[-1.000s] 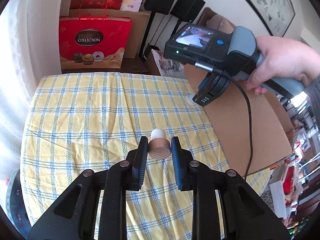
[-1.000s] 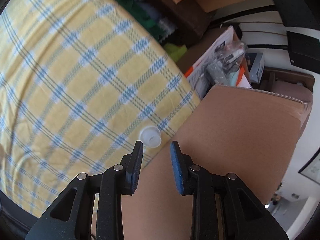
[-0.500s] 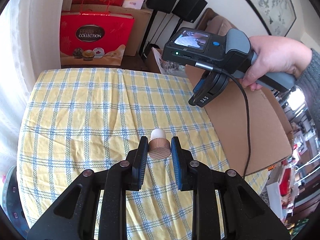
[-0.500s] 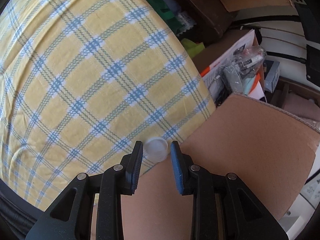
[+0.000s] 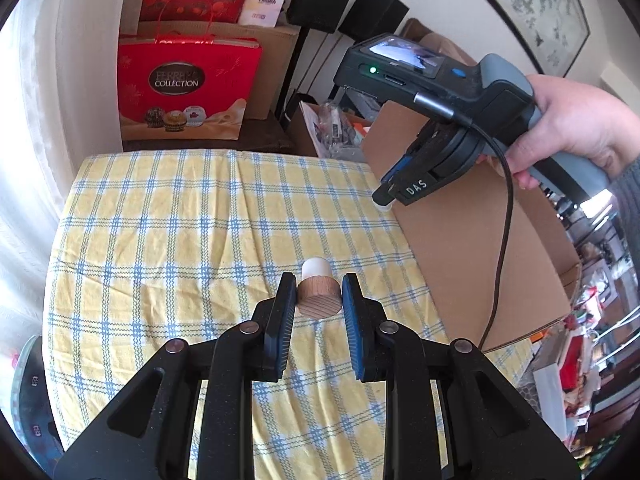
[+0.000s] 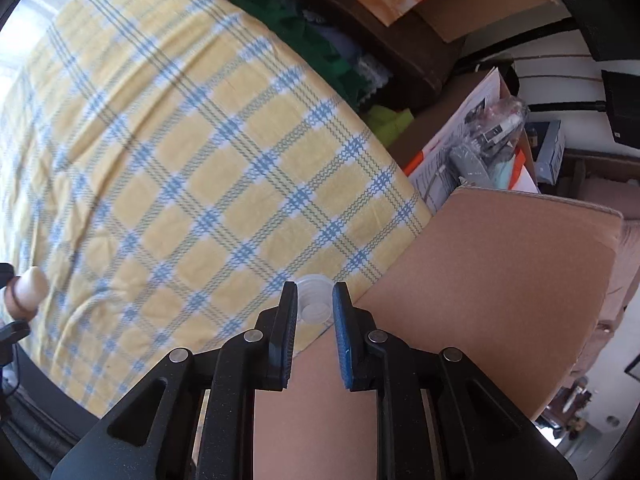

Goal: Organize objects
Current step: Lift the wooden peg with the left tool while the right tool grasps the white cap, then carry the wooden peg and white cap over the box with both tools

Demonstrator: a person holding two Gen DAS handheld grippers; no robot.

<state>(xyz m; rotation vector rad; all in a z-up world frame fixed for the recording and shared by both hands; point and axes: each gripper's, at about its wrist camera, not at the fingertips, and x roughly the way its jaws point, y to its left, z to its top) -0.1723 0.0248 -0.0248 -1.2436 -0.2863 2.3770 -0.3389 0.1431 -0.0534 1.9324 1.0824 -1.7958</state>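
Note:
My left gripper [image 5: 319,297] is shut on a wooden stopper with a white plug [image 5: 318,290] and holds it above the yellow checked tablecloth [image 5: 180,240]. My right gripper [image 6: 314,305] is shut on a small clear plastic cap [image 6: 315,305], held at the right edge of the cloth beside a cardboard sheet [image 6: 500,280]. In the left wrist view the right gripper [image 5: 384,196] hangs over that edge with the cap [image 5: 383,205] at its tip. The stopper also shows at the left rim of the right wrist view [image 6: 28,292].
A cardboard sheet [image 5: 480,240] leans along the table's right side. A red gift bag [image 5: 184,88] and cardboard boxes stand behind the table. A box of clutter [image 6: 480,152] sits past the far right corner. A white curtain [image 5: 36,120] hangs at left.
My right gripper has closed on the clear cap and lifted it off the cloth, turning to bring more of the table into view. My left gripper keeps hold of the stopper, barely moving.

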